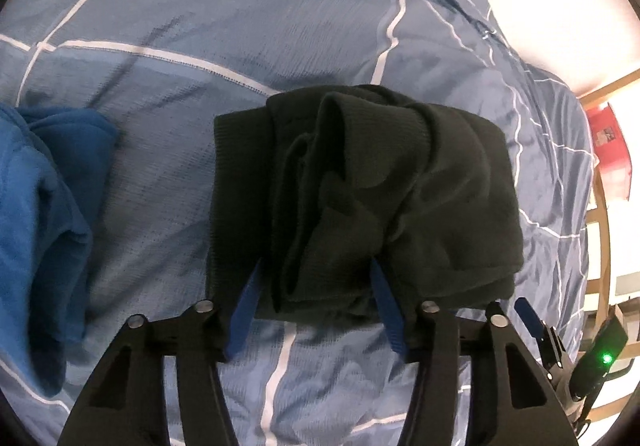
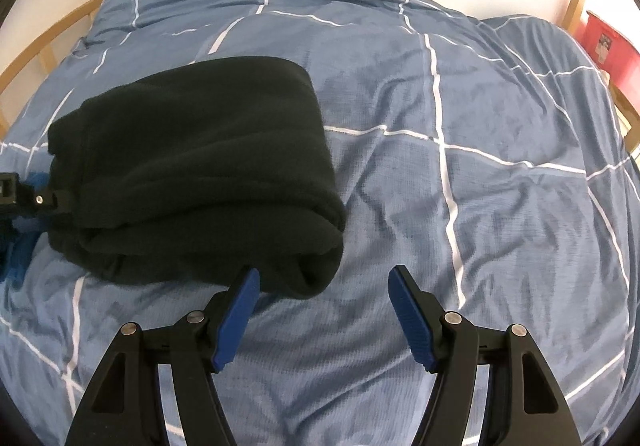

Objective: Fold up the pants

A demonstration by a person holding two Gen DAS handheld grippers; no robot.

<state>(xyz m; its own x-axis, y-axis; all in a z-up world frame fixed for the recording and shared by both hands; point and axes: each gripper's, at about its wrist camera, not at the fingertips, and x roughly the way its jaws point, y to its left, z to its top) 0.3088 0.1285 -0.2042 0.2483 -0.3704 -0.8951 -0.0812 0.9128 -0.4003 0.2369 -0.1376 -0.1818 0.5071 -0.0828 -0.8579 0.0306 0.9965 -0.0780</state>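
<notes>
The dark fleece pants (image 1: 360, 189) lie as a compact folded bundle on the blue checked duvet (image 1: 200, 25), beside a blue fleece garment (image 1: 44, 205), so the folding looks close to finished. The left gripper (image 1: 316, 278) straddles the bundle's near edge with its blue pads pressed into the layers, gripping it, while the right gripper (image 2: 324, 278) stands open at the bundle's near corner, holding nothing. The next move probably calls for tidying or shifting the stack without spilling its layers.
</notes>
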